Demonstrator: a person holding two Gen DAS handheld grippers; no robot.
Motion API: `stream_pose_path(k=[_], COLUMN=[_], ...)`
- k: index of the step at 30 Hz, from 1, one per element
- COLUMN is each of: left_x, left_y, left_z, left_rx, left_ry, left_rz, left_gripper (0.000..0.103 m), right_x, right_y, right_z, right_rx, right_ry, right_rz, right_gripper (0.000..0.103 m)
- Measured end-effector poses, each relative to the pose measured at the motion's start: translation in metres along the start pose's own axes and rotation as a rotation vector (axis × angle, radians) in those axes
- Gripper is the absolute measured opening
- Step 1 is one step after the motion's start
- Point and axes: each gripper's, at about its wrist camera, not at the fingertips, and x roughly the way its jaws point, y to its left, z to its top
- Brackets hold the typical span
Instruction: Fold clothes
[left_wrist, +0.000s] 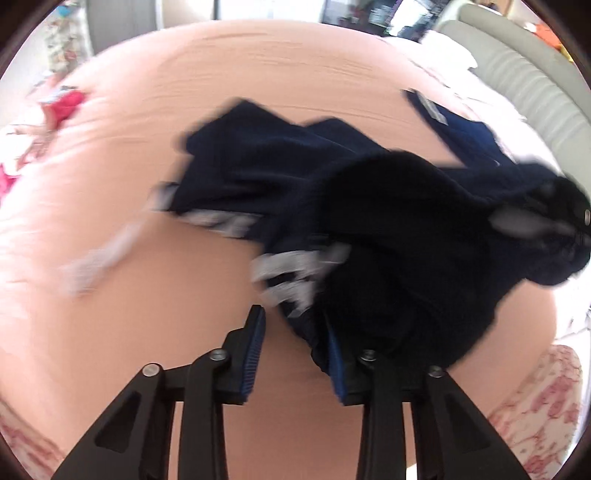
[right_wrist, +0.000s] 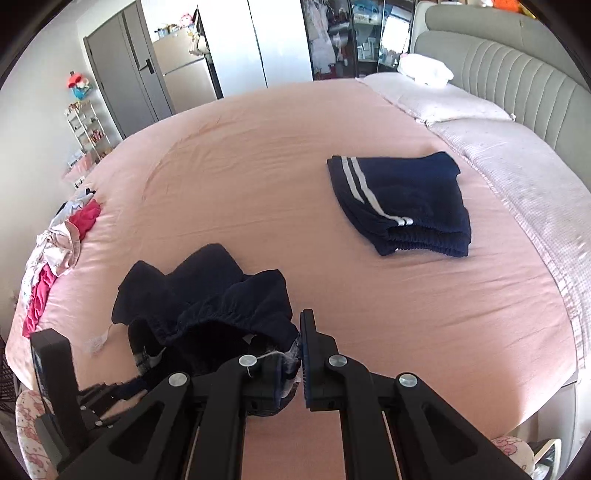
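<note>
A crumpled navy garment (right_wrist: 207, 295) with an elastic waistband lies on the pink bed near me. My right gripper (right_wrist: 300, 343) is shut on its waistband edge, and cloth covers the left finger. In the blurred left wrist view the same navy garment (left_wrist: 369, 229), with white stripes, hangs in a bunch. It drapes against the right finger of my left gripper (left_wrist: 295, 332). Those fingers stand apart, with pink sheet showing between them. The left gripper's black body (right_wrist: 51, 373) shows at the lower left of the right wrist view.
Folded navy shorts with white stripes (right_wrist: 399, 203) lie further up the pink bed (right_wrist: 240, 166). A heap of red and white clothes (right_wrist: 55, 251) sits at the left edge. A pale quilt (right_wrist: 535, 184), pillows (right_wrist: 443, 99) and the grey headboard (right_wrist: 517, 74) line the right side.
</note>
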Motion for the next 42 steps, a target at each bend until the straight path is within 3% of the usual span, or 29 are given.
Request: stream_pose_path(k=[4, 8, 10, 13, 15, 17, 19, 20, 22, 24, 26, 29, 32, 35, 37, 38, 40, 42], left_x=[-0.020, -0.051, -0.065, -0.085, -0.085, -0.081, -0.062, -0.047, -0.042, -0.026, -0.021, -0.032, -0.044, -0.043, -0.037, -0.034, -0.021, -0.016], left_y=[0.048, 0.092, 0.101, 0.116, 0.110, 0.099, 0.084, 0.065, 0.054, 0.050, 0.052, 0.070, 0.087, 0.085, 0.070, 0.063, 0.040, 0.026], left_z=[0.014, 0.036, 0.043, 0.044, 0.037, 0.024, 0.002, -0.002, -0.025, -0.033, -0.038, -0.026, -0.012, -0.001, 0.001, 0.002, 0.005, 0.005], left_rx=[-0.055, -0.102, -0.115, -0.096, -0.064, -0.046, -0.062, -0.074, -0.058, 0.005, 0.022, -0.063, -0.084, -0.100, -0.062, -0.043, 0.007, 0.032], left_ry=[-0.050, -0.135, -0.177, -0.153, -0.124, -0.112, -0.089, -0.073, -0.030, -0.001, -0.020, -0.072, -0.092, -0.120, -0.130, -0.135, -0.140, -0.152], left_rz=[0.098, 0.182, 0.190, 0.060, 0.025, 0.020, 0.019, 0.011, 0.032, 0.113, 0.192, 0.203, 0.184, 0.145, 0.108, 0.090, 0.079, 0.077], left_gripper=[0.021, 0.021, 0.021, 0.022, 0.024, 0.030, 0.055, 0.059, 0.060, 0.060, 0.059, 0.059, 0.059, 0.059, 0.059, 0.058, 0.015, 0.013], right_x=[0.019, 0.024, 0.022, 0.013, 0.011, 0.011, 0.014, 0.018, 0.031, 0.039, 0.034, 0.008, -0.049, -0.067, -0.054, -0.045, -0.022, 0.000], right_y=[0.009, 0.032, 0.048, 0.066, 0.073, 0.079, 0.090, 0.096, 0.108, 0.113, 0.111, 0.108, 0.105, 0.099, 0.089, 0.084, 0.071, 0.062], right_z=[-0.024, -0.062, -0.077, -0.085, -0.087, -0.086, -0.088, -0.090, -0.090, -0.082, -0.066, -0.046, -0.041, -0.047, -0.052, -0.054, -0.066, -0.080], right_rx=[-0.005, -0.053, -0.086, -0.127, -0.124, -0.109, -0.134, -0.164, -0.242, -0.257, -0.224, -0.224, -0.246, -0.207, -0.144, -0.108, -0.023, 0.040], right_ry=[0.139, 0.281, 0.323, 0.287, 0.254, 0.244, 0.247, 0.249, 0.242, 0.229, 0.180, 0.066, -0.159, -0.178, -0.099, -0.048, 0.070, 0.172], right_rz=[0.019, 0.114, 0.166, 0.158, 0.130, 0.146, 0.155, 0.139, 0.038, -0.072, -0.026, -0.089, -0.152, -0.162, -0.103, -0.068, 0.027, 0.081], right_gripper=[0.005, 0.006, 0.006, 0.009, 0.030, 0.040, 0.041, 0.043, 0.043, 0.042, 0.036, 0.024, 0.022, 0.022, 0.022, 0.022, 0.022, 0.019])
